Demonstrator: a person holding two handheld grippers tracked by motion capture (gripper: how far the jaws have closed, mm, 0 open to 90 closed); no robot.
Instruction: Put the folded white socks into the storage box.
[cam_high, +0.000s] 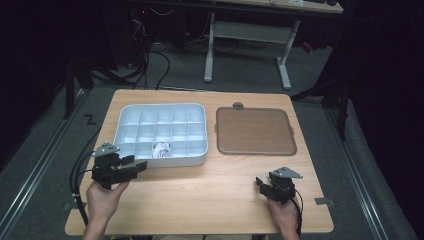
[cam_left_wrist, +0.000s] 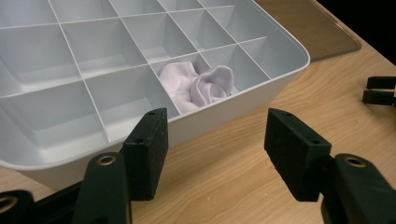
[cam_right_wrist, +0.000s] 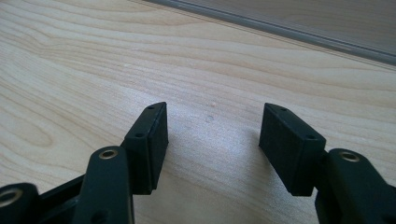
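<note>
High view: left gripper (cam_high: 131, 164) sits at the near left corner of the white divided tray (cam_high: 199, 157) on the desk (cam_high: 210, 195), jaws apart, nothing between them. A crumpled white cloth (cam_high: 161, 150) lies in a front-row compartment, just ahead and to the right of that gripper. Right gripper (cam_high: 261, 183) is well apart from the tray, low over bare desk, near the brown lid (cam_high: 255, 131).

Left gripper view: gripper (cam_left_wrist: 215, 140) jaws open and empty, just short of the tray (cam_left_wrist: 261, 91) wall. The cloth (cam_left_wrist: 198, 86) is soft, pale, bunched into folds, filling one cell straight ahead.

Right gripper view: gripper (cam_right_wrist: 212, 140) jaws spread, empty, over wood grain; lid edge (cam_right_wrist: 299, 39) beyond.
</note>
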